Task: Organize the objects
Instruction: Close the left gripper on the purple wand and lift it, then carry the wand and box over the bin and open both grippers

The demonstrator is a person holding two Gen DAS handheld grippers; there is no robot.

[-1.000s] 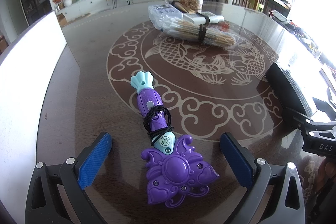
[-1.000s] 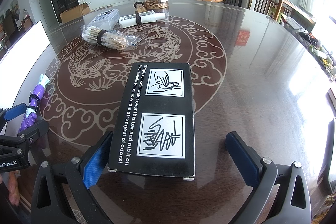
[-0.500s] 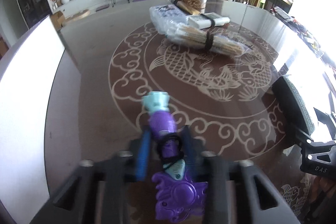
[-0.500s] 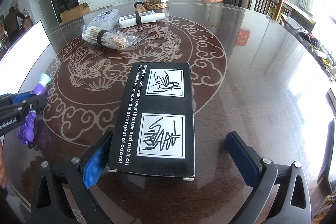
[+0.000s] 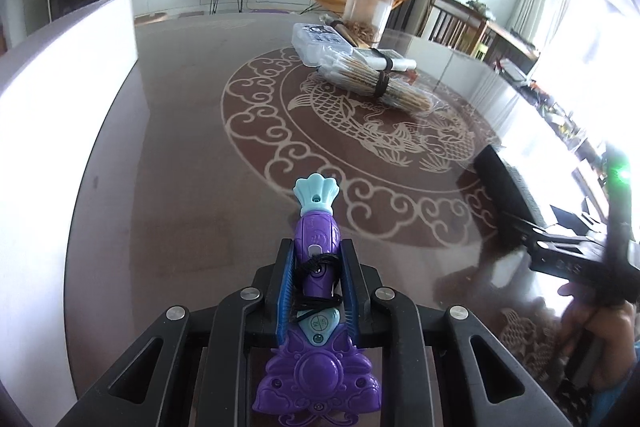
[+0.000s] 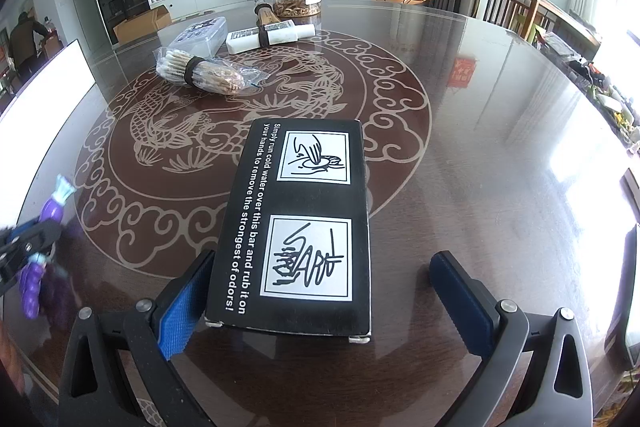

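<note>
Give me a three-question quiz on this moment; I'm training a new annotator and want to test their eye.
1. True or false: the left gripper is shut on the purple toy.
2. Which pad of the right gripper touches the black box? A) its left pad B) its right pad C) both
3. Fill in: the bundle of sticks is bound by a dark ____.

Key
1. True: both blue pads press the toy's handle.
2. A: the left pad sits against the box's edge; the right pad stands clear of it.
3. Band.
</note>
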